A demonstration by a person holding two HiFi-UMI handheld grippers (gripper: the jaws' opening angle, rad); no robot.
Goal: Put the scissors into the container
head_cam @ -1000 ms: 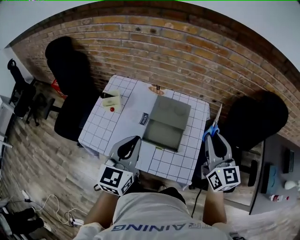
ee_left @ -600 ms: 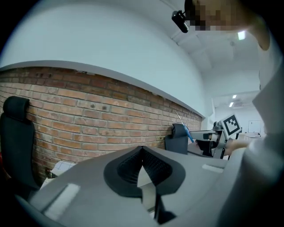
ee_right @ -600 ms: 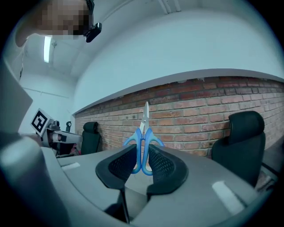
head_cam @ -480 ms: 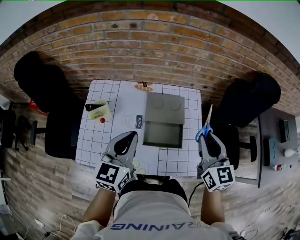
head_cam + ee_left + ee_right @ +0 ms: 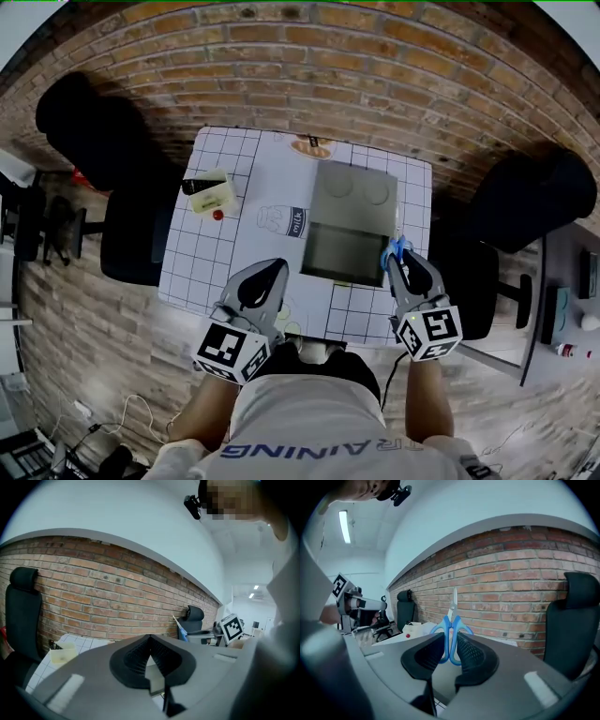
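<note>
**Scissors clamped in the right gripper beside the open container**

The right gripper's (image 5: 450,644) ribbed black pads are closed on the looped handles of the blue-handled steel scissors (image 5: 451,624). The narrow gap between the jaws is filled by the plastic loops, and the closed blades point up and away from the camera towards the brick wall (image 5: 520,588). In the head view the right gripper (image 5: 399,268) holds the scissors (image 5: 394,251) just at the right-hand edge of the grey, square plastic container (image 5: 342,255). The container lies open on the white gridded table (image 5: 202,255) with its lid (image 5: 354,195) folded back behind it. Whether the scissors touch the container's rim cannot be told.

The left gripper's (image 5: 149,641) pads meet at their tips and hold nothing. In the head view the left gripper (image 5: 278,267) hangs over the table's near edge, left of the container.

Farther out, a small cream tub (image 5: 216,195) and a tiny red ball (image 5: 217,215) sit near the table's left side. Black office chairs (image 5: 127,159) stand on either side of the table
</note>
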